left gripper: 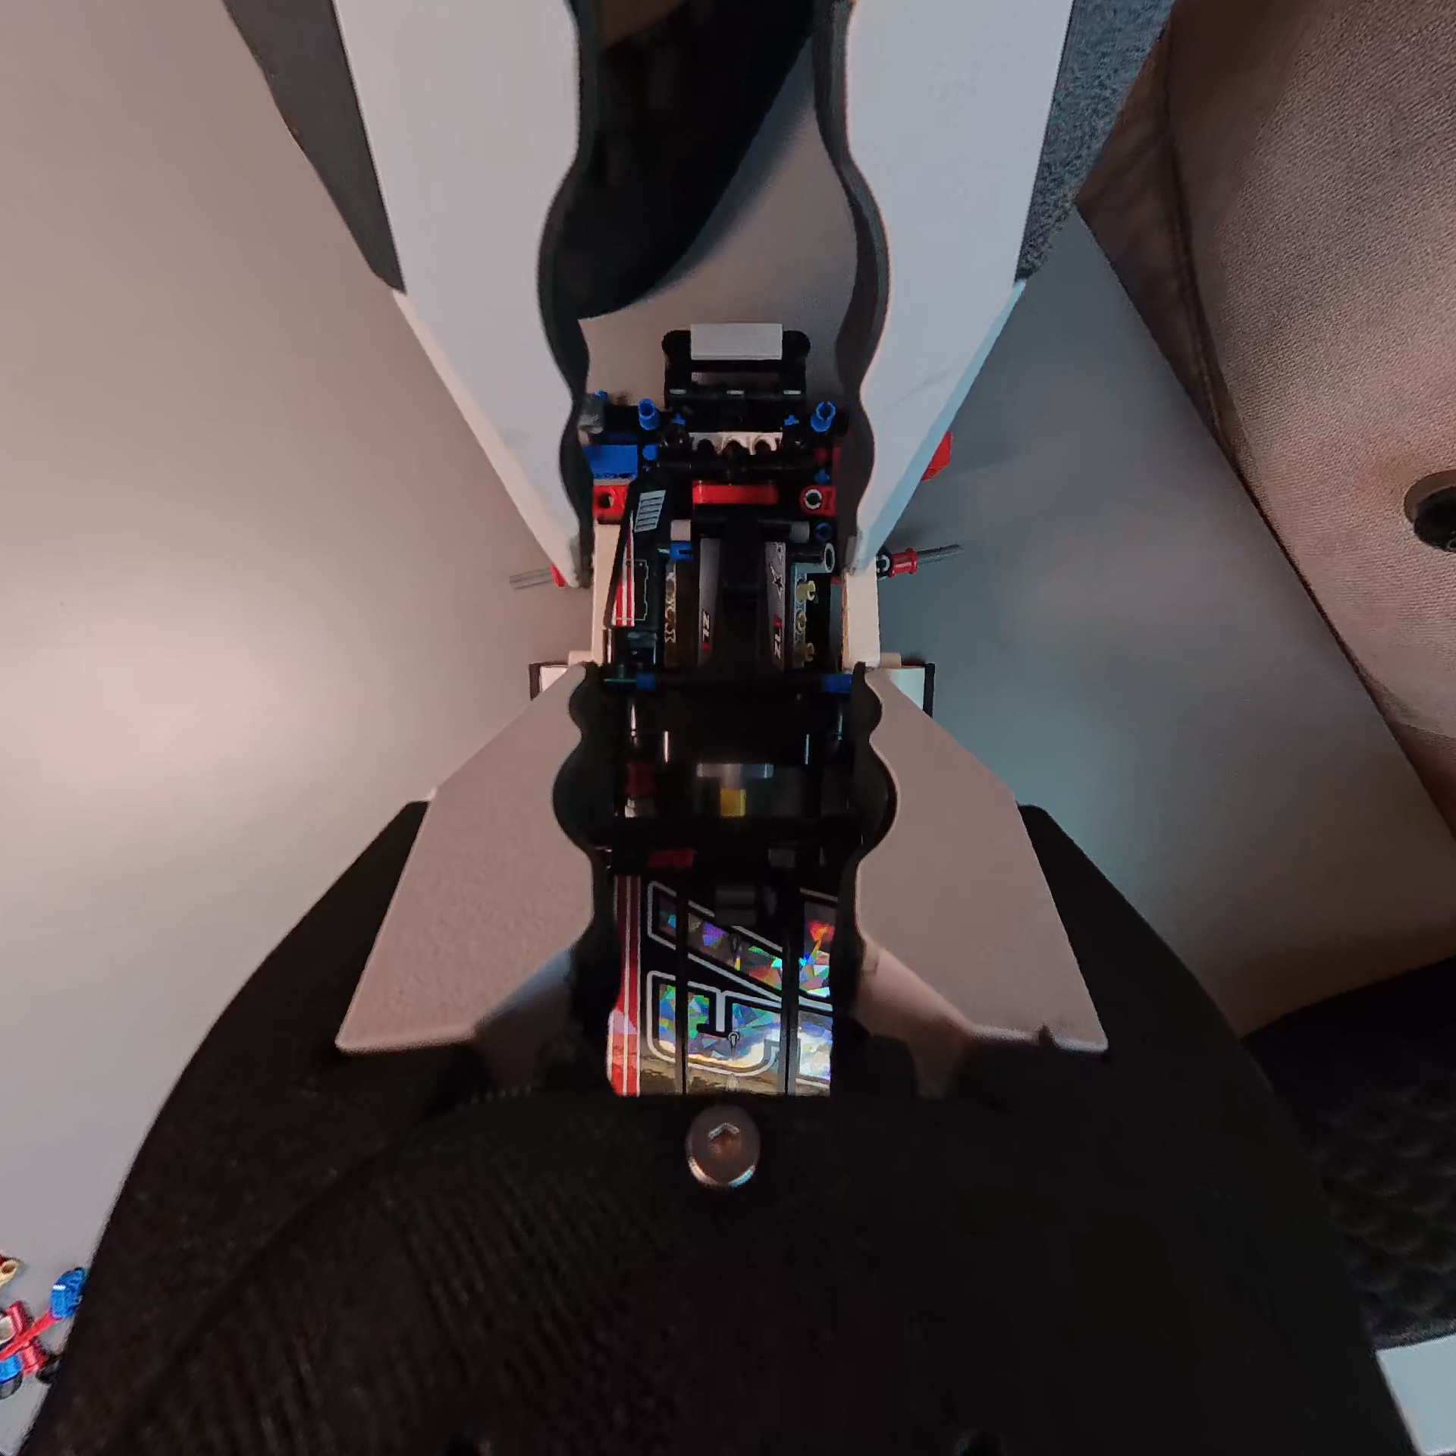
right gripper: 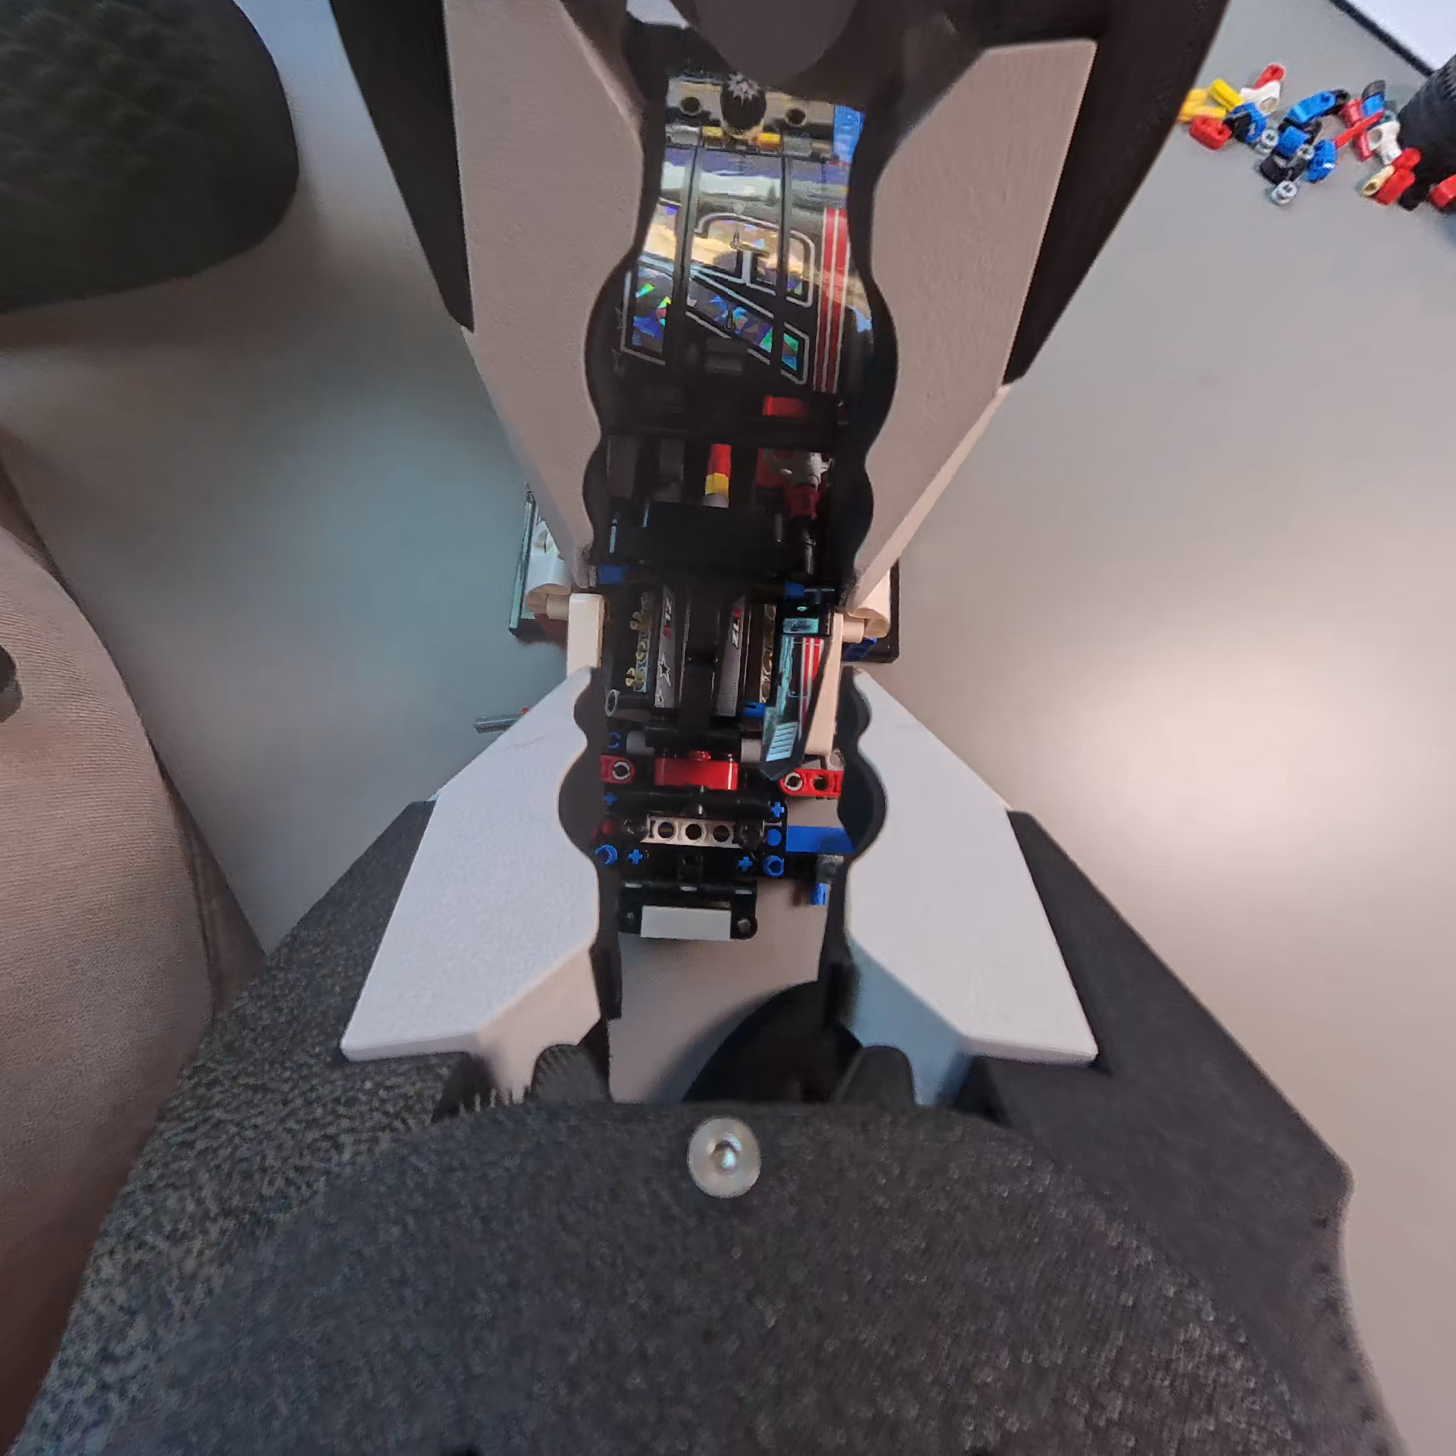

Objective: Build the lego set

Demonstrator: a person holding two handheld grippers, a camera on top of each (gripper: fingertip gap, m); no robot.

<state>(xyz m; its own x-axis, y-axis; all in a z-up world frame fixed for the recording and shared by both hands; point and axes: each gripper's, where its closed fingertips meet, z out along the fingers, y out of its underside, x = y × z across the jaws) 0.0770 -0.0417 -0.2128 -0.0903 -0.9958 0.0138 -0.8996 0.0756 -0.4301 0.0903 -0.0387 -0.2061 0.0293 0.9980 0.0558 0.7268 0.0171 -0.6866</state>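
A partly built black lego car (left gripper: 721,599) with red, blue and white parts and a shiny holographic sticker lies lengthwise between both grippers. My left gripper (left gripper: 721,685) is shut on its stickered end, white fingers (left gripper: 504,867) pressing both sides. My right gripper (left gripper: 718,563) faces it from the far side and is shut on the other end, by the white beam. The right wrist view shows the same car (right gripper: 701,646) with my right gripper (right gripper: 721,685) on the near end and the left gripper (right gripper: 721,575) on the stickered end. I cannot tell whether the car rests on the table.
The white table (right gripper: 1182,630) lies below. Several loose red, blue, yellow and white pieces (right gripper: 1324,134) lie at its far right, some also showing in the left wrist view (left gripper: 39,1324). A brown cushion (left gripper: 1300,315) borders the table. A black textured object (right gripper: 118,142) sits beside it. Both grippers' tips are close together, under 4 cm apart. The black textured object (right gripper: 118,142) is about 25 centimeters from both grippers' fingertips. Look for it in the left wrist view (left gripper: 1358,1134) too.
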